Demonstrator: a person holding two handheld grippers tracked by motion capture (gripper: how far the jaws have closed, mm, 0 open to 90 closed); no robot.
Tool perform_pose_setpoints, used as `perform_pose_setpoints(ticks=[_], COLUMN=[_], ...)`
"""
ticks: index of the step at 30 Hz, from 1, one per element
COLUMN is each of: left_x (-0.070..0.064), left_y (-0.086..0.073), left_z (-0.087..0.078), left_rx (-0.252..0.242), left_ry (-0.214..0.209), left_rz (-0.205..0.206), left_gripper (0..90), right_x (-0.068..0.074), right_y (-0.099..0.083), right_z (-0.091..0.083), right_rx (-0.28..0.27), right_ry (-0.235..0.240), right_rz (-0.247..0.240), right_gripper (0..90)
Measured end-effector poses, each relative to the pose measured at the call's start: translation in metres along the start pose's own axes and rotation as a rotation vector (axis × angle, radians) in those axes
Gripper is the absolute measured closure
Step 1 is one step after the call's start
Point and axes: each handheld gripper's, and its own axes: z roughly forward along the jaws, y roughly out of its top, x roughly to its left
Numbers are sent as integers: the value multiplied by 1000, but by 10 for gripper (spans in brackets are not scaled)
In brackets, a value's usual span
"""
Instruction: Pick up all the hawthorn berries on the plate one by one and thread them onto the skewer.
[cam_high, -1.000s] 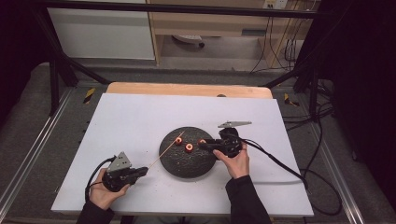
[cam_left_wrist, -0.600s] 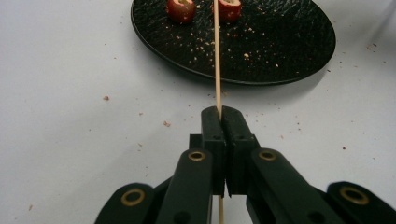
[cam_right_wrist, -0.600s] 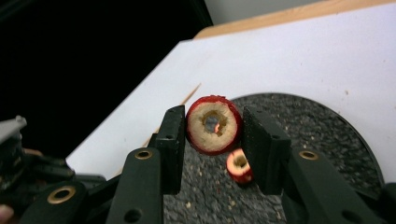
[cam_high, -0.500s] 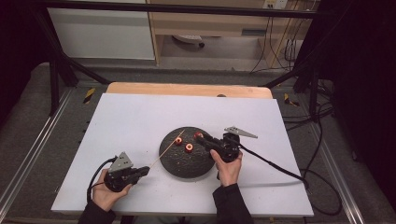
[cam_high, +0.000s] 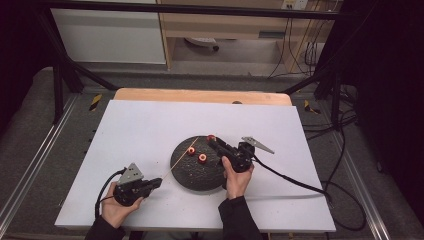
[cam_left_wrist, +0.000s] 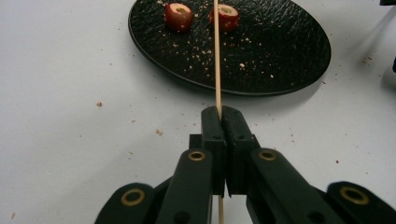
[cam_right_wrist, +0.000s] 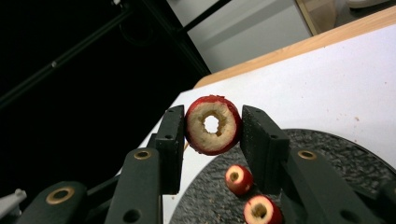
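Note:
A round black plate (cam_high: 200, 177) lies mid-table with two red cored fruit pieces (cam_high: 191, 151) (cam_high: 202, 158) on it. My left gripper (cam_high: 159, 181) is shut on a thin wooden skewer (cam_high: 172, 168), which slants up over the plate. In the left gripper view the skewer (cam_left_wrist: 217, 70) runs from the closed jaws across the plate (cam_left_wrist: 261, 51). My right gripper (cam_high: 212, 140) is shut on a third fruit ring (cam_right_wrist: 213, 124), held above the plate's far edge near the skewer's tip, with its cored hole facing the camera.
Crumbs dot the plate and the white tabletop (cam_high: 150, 130). Each gripper trails a black cable; the right one (cam_high: 295, 182) loops toward the table's right edge. A wooden strip (cam_high: 200, 96) borders the far side. Dark frame bars stand around the table.
My right gripper has swung left and up over the plate's far edge, carrying its fruit ring toward the skewer's tip. The left gripper has barely shifted.

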Motion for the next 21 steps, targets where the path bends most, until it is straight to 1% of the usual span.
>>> perform_pose_setpoints(ticks=[1,3,5,8,9,10,12,15,16,19,21], left_x=[-1,-2,-3,-4,-4,-5,-7,-8,-10,-13,-19], left_y=[0,0,1,1,1,2,2,3,4,6,9], left_z=[0,1,1,1,1,0,1,2,3,4,7], left_rx=[-3,-7,-14,-22,-26,-28,-34,-38,-46,-51,-61], left_ry=[2,4,6,6,7,6,5,2,3,4,6], left_rz=[-2,-4,-7,-10,-12,-16,-19,-22,-29,-31,-32], left_gripper=[886,886,886,886,886,886,886,886,886,886,886], right_x=[0,0,0,-1,-1,-1,-1,-2,-3,-3,-3], right_y=[0,1,1,2,2,2,2,1,1,1,1], right_z=[0,1,2,4,4,5,7,9,9,10,11], right_rx=[-4,-26,-45,-85,-85,-108,-123,-140,-147,-169,-183], right_ry=[2,6,7,5,5,3,4,5,9,14,18], right_rz=[12,18,35,48,48,59,73,80,84,93,100], right_gripper=[613,613,613,613,613,613,613,613,614,614,614])
